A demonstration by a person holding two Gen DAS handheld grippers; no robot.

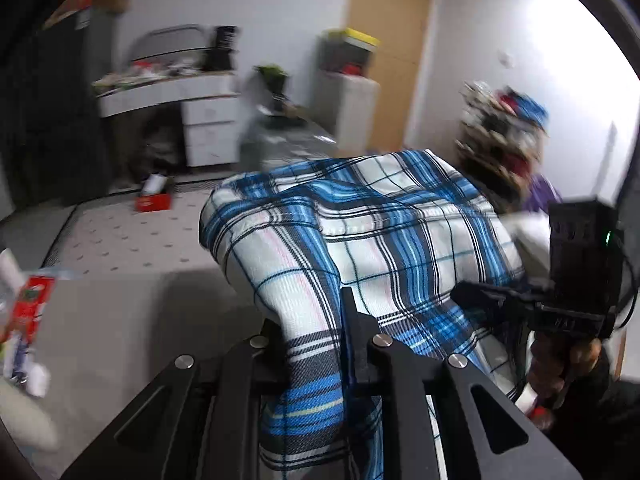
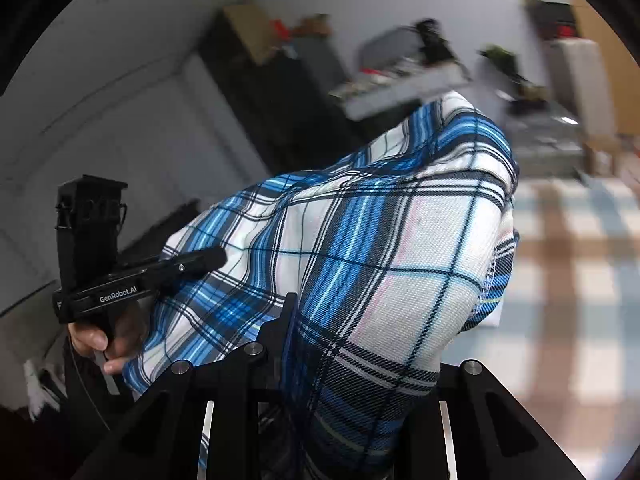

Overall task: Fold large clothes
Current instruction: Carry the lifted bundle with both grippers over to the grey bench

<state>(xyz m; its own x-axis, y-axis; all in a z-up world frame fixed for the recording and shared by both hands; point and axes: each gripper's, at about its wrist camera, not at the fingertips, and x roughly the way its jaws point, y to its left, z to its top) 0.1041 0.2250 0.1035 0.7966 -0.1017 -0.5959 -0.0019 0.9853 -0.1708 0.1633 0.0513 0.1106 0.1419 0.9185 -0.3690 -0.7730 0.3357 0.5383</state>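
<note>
A large blue, white and black plaid garment (image 1: 400, 220) is lifted off the surface and billows between both grippers. My left gripper (image 1: 316, 320) is shut on a bunched fold of it, and the cloth hides one finger. In the left wrist view, my right gripper (image 1: 480, 300) pinches the garment's right side, with a hand (image 1: 580, 356) on its handle. In the right wrist view the plaid garment (image 2: 380, 240) drapes over my right gripper (image 2: 340, 340), which is shut on it. The left gripper (image 2: 208, 258) grips the cloth's left edge there.
A pale surface (image 1: 140, 320) lies below, with a red carton (image 1: 32, 300) at its left edge. Behind are a cluttered white desk (image 1: 200, 120), a red box (image 1: 154, 200) on the floor, a wooden door (image 1: 388, 40) and piled clothes (image 1: 508, 128). A checked cover (image 2: 560, 260) spreads at right.
</note>
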